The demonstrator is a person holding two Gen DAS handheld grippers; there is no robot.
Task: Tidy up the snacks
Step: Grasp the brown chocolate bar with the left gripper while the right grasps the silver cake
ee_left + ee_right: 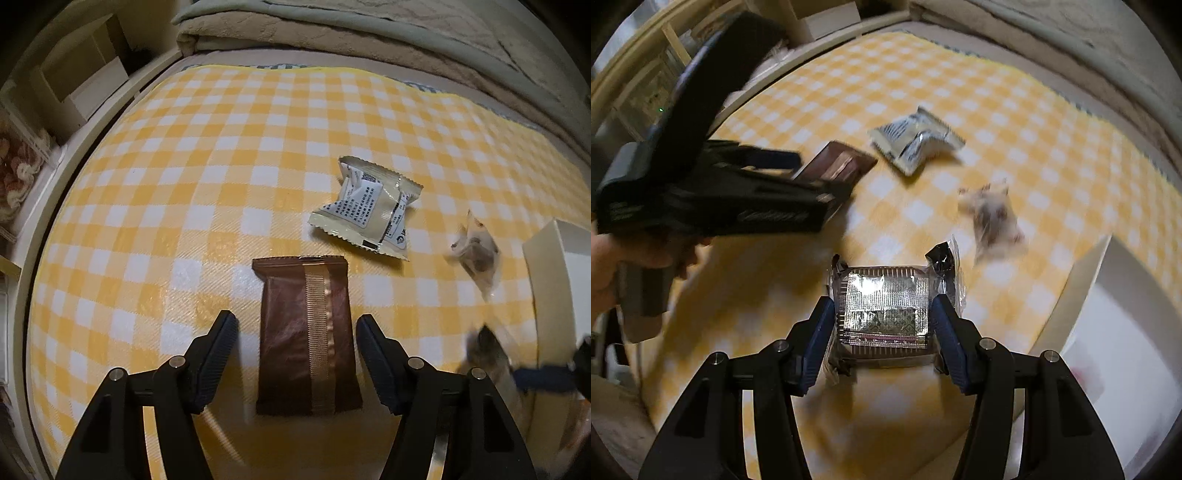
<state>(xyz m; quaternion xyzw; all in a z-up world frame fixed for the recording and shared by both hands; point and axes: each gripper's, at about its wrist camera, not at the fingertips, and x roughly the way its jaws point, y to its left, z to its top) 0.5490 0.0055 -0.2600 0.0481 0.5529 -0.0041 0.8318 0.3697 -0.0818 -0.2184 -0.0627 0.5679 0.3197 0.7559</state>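
Item: we are gripping the foil snack (884, 308) in the right gripper (882, 325) for boxing; left gripper (297, 363) jaws are standing open, straddling the brown packet (306, 332).

A wide stretch of the checked cloth (155, 206) is left bare at the left. The right is crowded by the cream packet (369, 210), the clear packet (476, 254) and the white box (554, 280). The far edge is blocked by folded blankets (332, 33).

Left gripper (297, 356): black angular arms, silver round pins, black ribbed fingers (218, 363).
Right gripper (882, 341): same black arms, silver pins, dark blue ribbed fingers (816, 347).
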